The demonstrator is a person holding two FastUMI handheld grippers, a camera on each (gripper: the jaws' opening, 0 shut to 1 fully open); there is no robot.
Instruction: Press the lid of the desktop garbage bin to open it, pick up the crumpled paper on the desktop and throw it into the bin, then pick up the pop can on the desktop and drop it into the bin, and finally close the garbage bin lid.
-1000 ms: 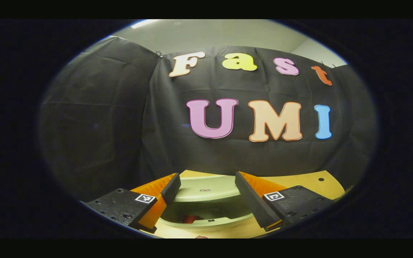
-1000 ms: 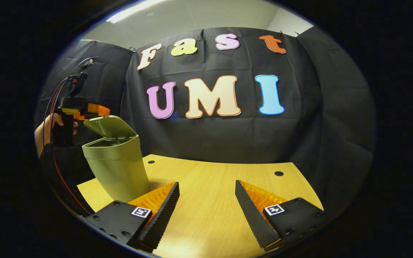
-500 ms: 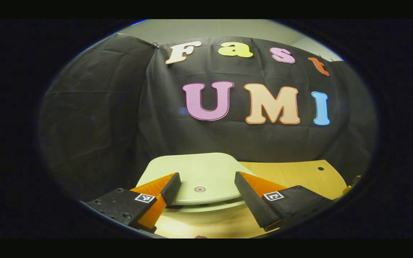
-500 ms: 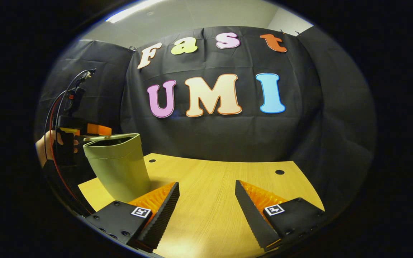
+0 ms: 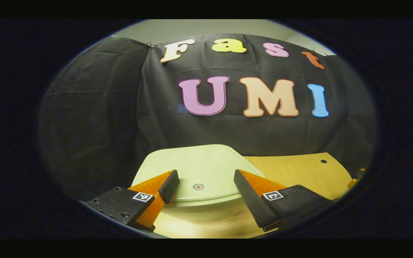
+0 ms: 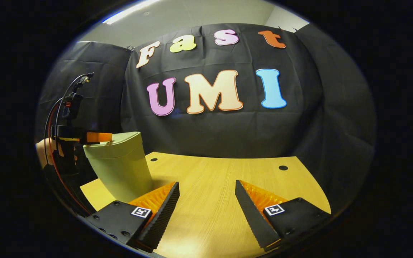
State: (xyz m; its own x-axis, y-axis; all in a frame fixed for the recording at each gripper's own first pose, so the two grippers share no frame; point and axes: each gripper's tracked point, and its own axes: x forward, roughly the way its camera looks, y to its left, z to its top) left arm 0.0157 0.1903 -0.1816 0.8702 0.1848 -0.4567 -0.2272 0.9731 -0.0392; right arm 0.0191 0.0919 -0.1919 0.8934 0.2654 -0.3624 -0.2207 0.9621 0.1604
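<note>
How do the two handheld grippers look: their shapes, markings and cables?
Each gripper, left gripper and right gripper, has two wedge-shaped jaws on black blocks with screw heads and small square black-and-white markers. In the right gripper view, red and black cables loop from the left gripper's handle.

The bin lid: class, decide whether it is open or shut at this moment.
Shut. The lid lies flat on the bin with no gap showing at the rim; the left gripper, fingers apart, hovers over it.

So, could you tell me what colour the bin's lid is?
Pale green lid, clearest in the left gripper view.
</note>
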